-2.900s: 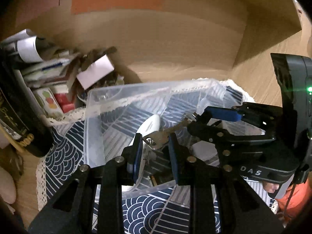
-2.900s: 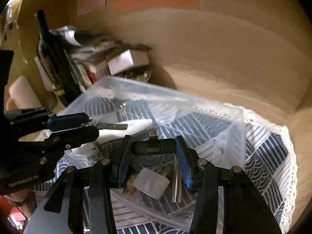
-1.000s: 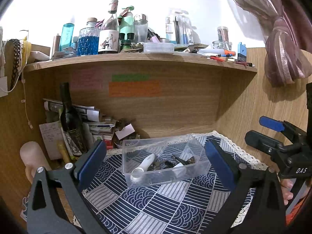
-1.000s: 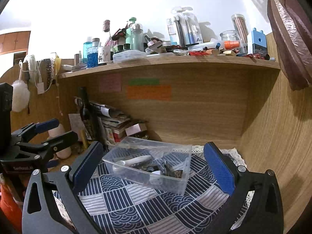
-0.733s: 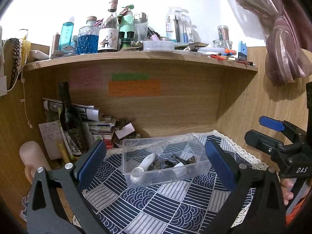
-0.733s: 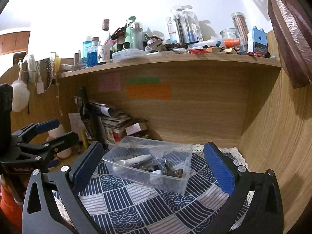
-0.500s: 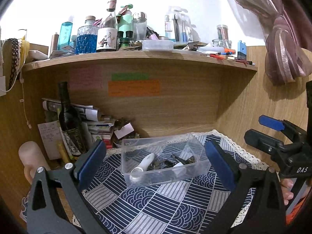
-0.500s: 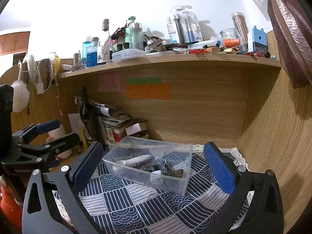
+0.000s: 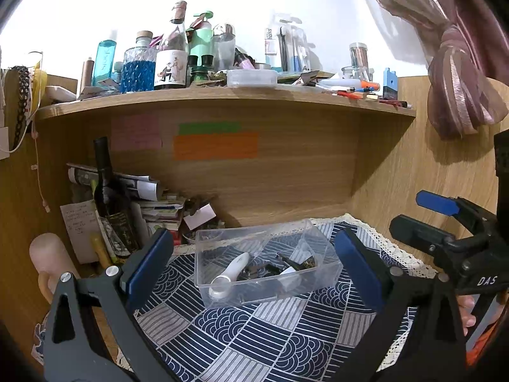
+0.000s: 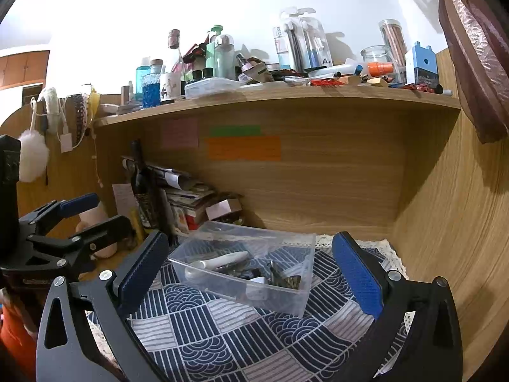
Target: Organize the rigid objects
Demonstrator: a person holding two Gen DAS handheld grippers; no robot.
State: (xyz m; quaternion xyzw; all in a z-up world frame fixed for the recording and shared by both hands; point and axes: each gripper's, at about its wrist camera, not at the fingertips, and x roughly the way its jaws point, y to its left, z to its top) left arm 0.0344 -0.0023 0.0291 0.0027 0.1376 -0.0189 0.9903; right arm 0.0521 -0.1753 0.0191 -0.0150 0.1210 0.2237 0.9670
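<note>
A clear plastic box (image 9: 321,256) stands on a blue patterned cloth (image 9: 254,328) in a wooden desk nook. It holds a white oblong device (image 9: 232,269), a key and several small dark items. It also shows in the right wrist view (image 10: 303,278). My left gripper (image 9: 254,264) is open and empty, held back in front of the box. My right gripper (image 10: 249,265) is open and empty too, at a similar distance. Each gripper shows in the other's view, the right one (image 9: 426,213) and the left one (image 10: 92,213).
A dark wine bottle (image 9: 109,200) and a stack of papers and boxes (image 9: 159,210) stand at the back left. The shelf (image 9: 222,95) above carries several bottles and jars. A wooden side wall (image 10: 445,222) closes the right. A curtain (image 9: 458,63) hangs at upper right.
About three seconds ago both grippers were over the box, left shut on a key, right on a small black item. Both are now open, empty and drawn back. Over the last second nothing moved.
</note>
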